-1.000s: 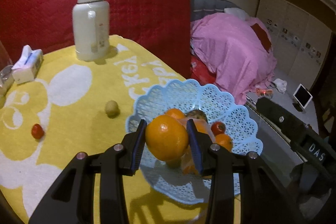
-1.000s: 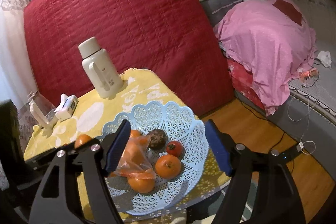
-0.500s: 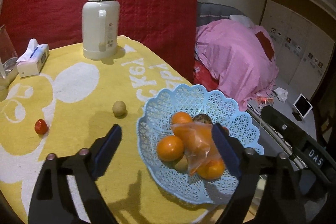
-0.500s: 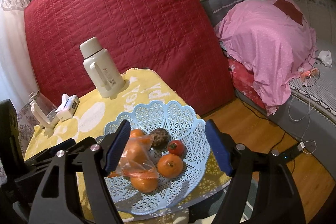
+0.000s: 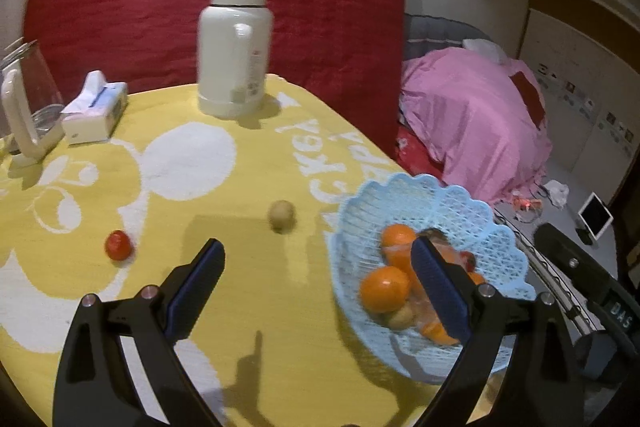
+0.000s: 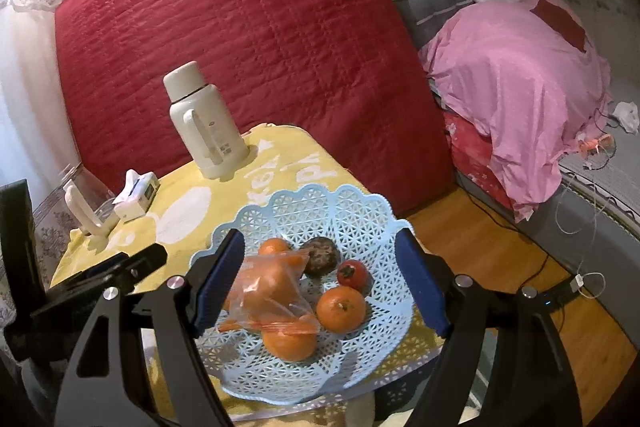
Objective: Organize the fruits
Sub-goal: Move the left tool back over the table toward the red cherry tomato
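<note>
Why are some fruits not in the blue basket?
Two look out of place: a small red fruit and a little yellowish fruit sit loose on the yellow cloth, while the rest are in the blue basket.

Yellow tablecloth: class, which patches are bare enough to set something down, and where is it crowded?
Bare: the middle between thermos, tissue box and small yellowish fruit; also the near edge by the left gripper. Crowded: the blue basket.

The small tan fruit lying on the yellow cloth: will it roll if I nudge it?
Probably. The tan fruit looks round and smooth, lying loose on the flat yellow cloth, so a nudge could send it rolling. It looks small and likely light; close the open left hand-held gripper squarely.
</note>
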Demonstrator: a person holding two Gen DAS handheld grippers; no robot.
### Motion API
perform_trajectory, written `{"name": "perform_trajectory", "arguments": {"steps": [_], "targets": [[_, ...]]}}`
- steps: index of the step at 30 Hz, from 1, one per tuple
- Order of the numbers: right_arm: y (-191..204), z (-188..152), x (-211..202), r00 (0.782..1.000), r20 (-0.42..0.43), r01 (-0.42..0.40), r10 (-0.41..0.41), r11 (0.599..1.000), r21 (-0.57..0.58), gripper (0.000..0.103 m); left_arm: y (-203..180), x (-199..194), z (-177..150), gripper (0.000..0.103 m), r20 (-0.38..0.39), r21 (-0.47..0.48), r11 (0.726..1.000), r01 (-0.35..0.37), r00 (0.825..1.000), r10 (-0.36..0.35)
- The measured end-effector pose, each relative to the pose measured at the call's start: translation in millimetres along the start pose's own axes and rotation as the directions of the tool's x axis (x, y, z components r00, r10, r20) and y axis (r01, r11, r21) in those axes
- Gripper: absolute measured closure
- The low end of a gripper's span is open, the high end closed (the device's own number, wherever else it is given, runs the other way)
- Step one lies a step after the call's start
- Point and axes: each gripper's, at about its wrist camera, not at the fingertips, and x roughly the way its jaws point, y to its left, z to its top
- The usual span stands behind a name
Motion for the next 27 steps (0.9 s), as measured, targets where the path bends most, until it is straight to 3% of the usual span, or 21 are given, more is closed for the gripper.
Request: {"name": "perform_trajectory", "arguments": {"steps": [8,17,27], "targets": [[13,-6,1,1.000,-0.014,-0.026,0.026,0.999,-0.028,0.024,47,-5,4,0.009,0.017,-0.054,0.994,-0.091,0.996,0.092],[24,-10,2,0.998,-0.028,-0.051,0.050,0.998,-0.042,0.024,100,4,7,0.010,0.009,-0.093,0.970,-0.226,0.974,0.228],[29,-17,10,0.996,-0.059,-0.068,0.065,0.996,-0.059,0.024,135,25,-2,0.029,-0.062,-0.119,0.952,-0.281,0.959,0.275]]}}
